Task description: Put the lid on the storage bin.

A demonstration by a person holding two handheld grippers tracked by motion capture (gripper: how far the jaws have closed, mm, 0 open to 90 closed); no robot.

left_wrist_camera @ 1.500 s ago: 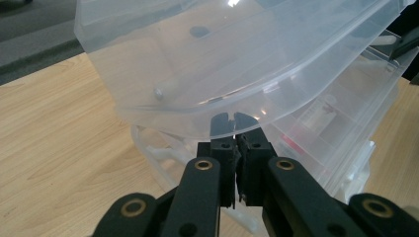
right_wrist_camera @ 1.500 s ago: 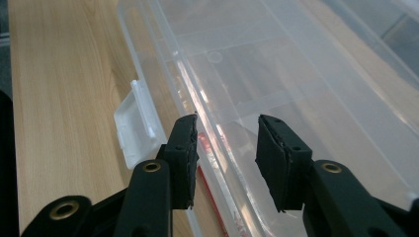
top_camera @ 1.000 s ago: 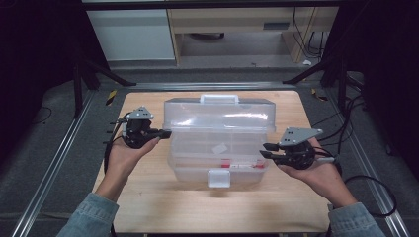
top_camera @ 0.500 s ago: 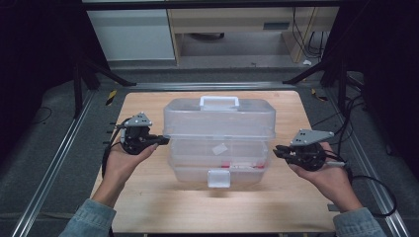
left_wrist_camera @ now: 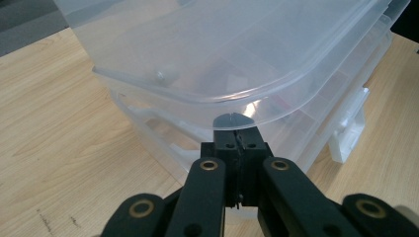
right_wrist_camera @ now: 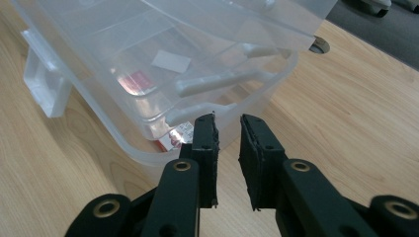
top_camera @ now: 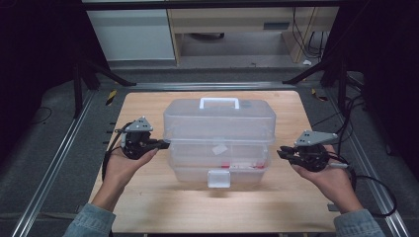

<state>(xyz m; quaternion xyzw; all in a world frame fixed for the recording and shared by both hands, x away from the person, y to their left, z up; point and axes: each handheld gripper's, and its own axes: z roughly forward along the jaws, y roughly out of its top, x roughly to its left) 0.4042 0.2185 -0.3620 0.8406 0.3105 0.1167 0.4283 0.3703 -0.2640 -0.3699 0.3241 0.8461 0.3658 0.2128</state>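
Clear tiered box (top_camera: pixel 220 140) mid-surface (top_camera: pixel 148 197). Left claw (top_camera: pixel 165 144) pinched closed at its left edge; right claw (top_camera: pixel 280 153), narrowly parted, has backed off the right side.

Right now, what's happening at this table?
A person holds a gripper in each hand on either side of a clear plastic storage box on the wooden table. The left gripper is shut, its tips at the box's left side. The right gripper is slightly open, just off the right side, holding nothing.
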